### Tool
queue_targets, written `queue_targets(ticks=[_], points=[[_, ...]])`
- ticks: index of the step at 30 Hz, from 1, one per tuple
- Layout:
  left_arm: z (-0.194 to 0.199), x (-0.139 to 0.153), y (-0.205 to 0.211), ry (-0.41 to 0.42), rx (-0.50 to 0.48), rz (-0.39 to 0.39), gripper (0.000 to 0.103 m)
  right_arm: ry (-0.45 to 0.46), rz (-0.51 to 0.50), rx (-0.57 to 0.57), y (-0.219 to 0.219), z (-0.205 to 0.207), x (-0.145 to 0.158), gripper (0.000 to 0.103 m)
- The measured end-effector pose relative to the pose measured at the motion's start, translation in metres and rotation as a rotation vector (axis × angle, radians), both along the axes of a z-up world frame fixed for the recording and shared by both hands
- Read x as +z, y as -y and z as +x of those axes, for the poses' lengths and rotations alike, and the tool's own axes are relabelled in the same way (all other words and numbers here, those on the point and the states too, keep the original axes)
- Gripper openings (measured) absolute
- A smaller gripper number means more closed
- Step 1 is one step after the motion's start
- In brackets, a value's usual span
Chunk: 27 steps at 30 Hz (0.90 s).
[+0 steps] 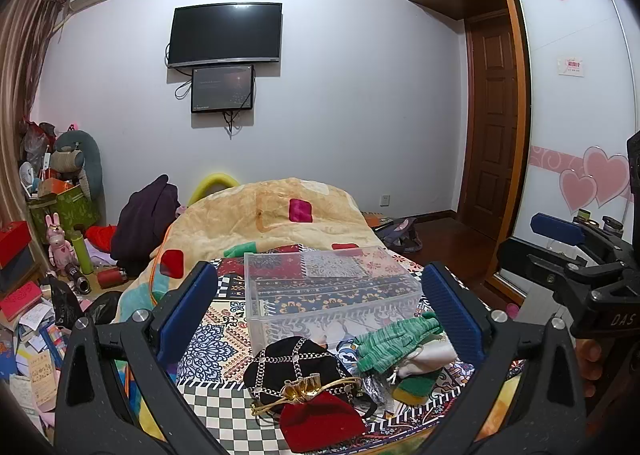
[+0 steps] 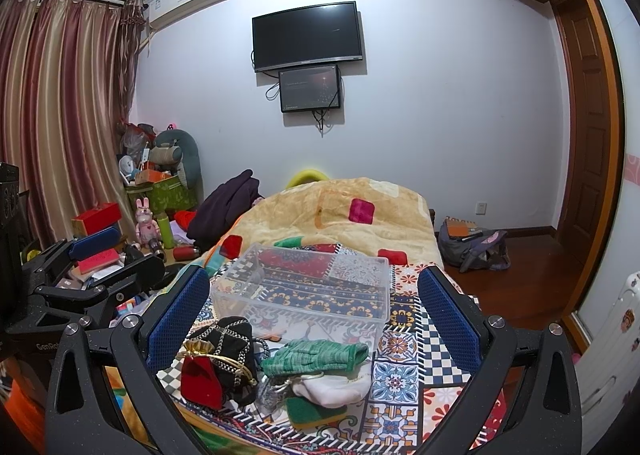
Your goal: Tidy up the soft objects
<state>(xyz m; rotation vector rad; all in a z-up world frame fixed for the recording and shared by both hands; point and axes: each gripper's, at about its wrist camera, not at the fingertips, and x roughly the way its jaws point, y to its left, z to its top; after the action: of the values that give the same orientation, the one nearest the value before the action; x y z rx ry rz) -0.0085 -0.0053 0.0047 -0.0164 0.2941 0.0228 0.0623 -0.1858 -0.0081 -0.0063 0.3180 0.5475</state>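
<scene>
Soft items awaiting sorting. A small heap lies on the patterned patchwork cloth (image 2: 420,339) at the near end of the bed, just in front of the clear, empty rectangular plastic bin (image 2: 304,287), which is the likely destination. At the heap's left, a red velvet drawstring pouch (image 1: 320,419) with a gold cord leans against a black fabric pouch crossed with silver chain trim (image 1: 296,367); both are light and limp, though the chain adds a little weight and may snag. To their right, a green knitted glove (image 2: 316,355) drapes over a white drawstring cloth bag (image 2: 332,387), beneath which sits a green scouring sponge with a yellow base (image 2: 316,413). A crumpled silvery piece between the pouches and the sponge is too hidden to identify.

Handling: all pieces should compress and sag when lifted, so a pinch on a bunched middle fold holds better than an edge. The glove, lying uppermost, is best taken across its palm; the pouches at their gathered necks; the sponge, the firmest item, across its short sides.

The left gripper (image 1: 320,295) and the right gripper (image 2: 316,315) both hover above the heap with blue-padded fingers spread wide, holding nothing. Beyond the bin lies a beige fleece blanket (image 1: 256,215).
</scene>
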Motion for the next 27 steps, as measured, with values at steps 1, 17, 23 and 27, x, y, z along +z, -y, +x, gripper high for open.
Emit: queue_targets(ticks=[1,17,23,27], points=[[0.0,0.0,0.0,0.0,0.0,0.0,0.103,0.001,0.0,-0.001,0.0,0.0,0.0,0.103],[0.015,-0.021,-0.003,-0.111,-0.054,0.014,0.103,-0.055,-0.027,-0.002,0.001,0.01,-0.013,0.103],[0.036,-0.058,-0.015,-0.244,-0.044,0.004,0.103,-0.215,-0.059,0.015,0.003,0.033,-0.049,0.103],[0.049,-0.077,-0.026,-0.297,-0.02,-0.011,0.103,-0.317,-0.066,0.025,0.007,0.047,-0.071,0.103]])
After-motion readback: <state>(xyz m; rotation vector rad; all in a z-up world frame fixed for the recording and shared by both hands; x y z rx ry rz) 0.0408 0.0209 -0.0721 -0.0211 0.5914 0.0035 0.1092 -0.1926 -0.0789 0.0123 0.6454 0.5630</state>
